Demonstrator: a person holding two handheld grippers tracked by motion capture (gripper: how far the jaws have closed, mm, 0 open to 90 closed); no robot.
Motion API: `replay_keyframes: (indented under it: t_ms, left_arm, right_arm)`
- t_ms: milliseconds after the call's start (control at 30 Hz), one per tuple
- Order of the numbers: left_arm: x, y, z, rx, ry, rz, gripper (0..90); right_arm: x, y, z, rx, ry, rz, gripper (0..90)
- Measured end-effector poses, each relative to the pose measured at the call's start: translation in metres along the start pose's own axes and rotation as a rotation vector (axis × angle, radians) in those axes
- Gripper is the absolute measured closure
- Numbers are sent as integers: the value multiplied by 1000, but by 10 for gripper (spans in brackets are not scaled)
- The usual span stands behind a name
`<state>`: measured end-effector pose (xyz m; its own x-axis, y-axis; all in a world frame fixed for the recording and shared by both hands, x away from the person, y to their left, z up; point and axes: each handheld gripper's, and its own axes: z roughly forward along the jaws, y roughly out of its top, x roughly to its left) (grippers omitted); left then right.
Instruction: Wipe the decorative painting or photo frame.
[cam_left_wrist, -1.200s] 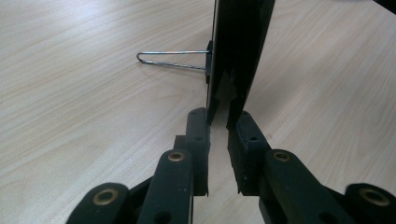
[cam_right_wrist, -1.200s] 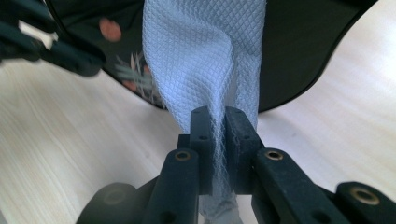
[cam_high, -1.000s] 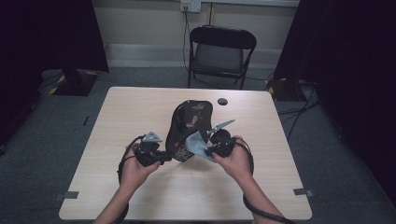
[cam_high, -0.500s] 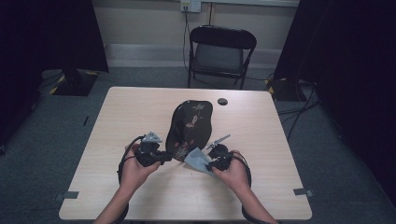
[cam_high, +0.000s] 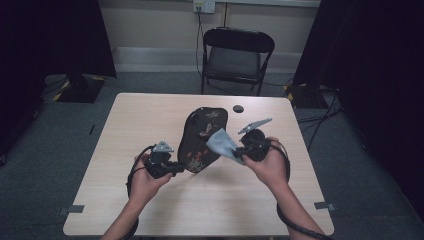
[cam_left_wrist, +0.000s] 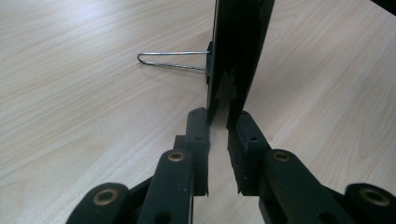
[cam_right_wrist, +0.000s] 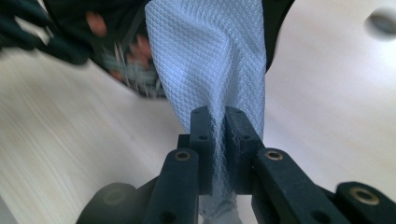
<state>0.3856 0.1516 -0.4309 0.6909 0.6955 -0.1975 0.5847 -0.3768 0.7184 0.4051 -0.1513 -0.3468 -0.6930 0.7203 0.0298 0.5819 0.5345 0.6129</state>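
Left gripper view alone shows a wire stand (cam_left_wrist: 173, 60) behind the frame (cam_left_wrist: 236, 51)

We see our right claw (cam_high: 239, 150) higher than half a second ago — it is back up beside the dark oval panel (cam_high: 202, 137) after dipping toward the desk (cam_high: 150, 115). The pale blue cloth (cam_high: 222, 144) it pinches rises with it — now spread against the panel's face.

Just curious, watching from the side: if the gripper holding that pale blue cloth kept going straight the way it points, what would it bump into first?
Most likely the dark flowered board. The right gripper, shut on the pale blue cloth, points at it, with the cloth leading. Depth is hard to judge.
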Motion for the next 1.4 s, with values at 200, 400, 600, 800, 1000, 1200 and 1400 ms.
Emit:
replay_keyframes:
  t_ms: [200, 400, 600, 800, 1000, 1200, 1400]
  left_arm:
    - [0, 2, 1, 4, 1, 1, 787]
    - [0, 2, 2, -1, 2, -8, 787]
    - [0, 3, 1, 5, 0, -1, 787]
    - [-1, 4, 2, 2, -1, 0, 787]
    - [0, 3, 2, 1, -2, -7, 787]
    - [0, 3, 2, -1, 3, -3, 787]
    - [-1, 2, 2, 5, 3, -1, 787]
  right_arm:
    - [4, 38, -38, -80, -22, -40, 829]
    - [20, 58, -36, -101, -8, -62, 829]
    - [24, 55, -14, -60, 6, -65, 829]
    - [20, 32, 13, -10, 22, -36, 829]
    - [20, 10, 41, 49, 39, -18, 829]
    - [22, -10, 63, 99, 49, -12, 829]
    - [23, -39, 89, 163, 63, 10, 829]
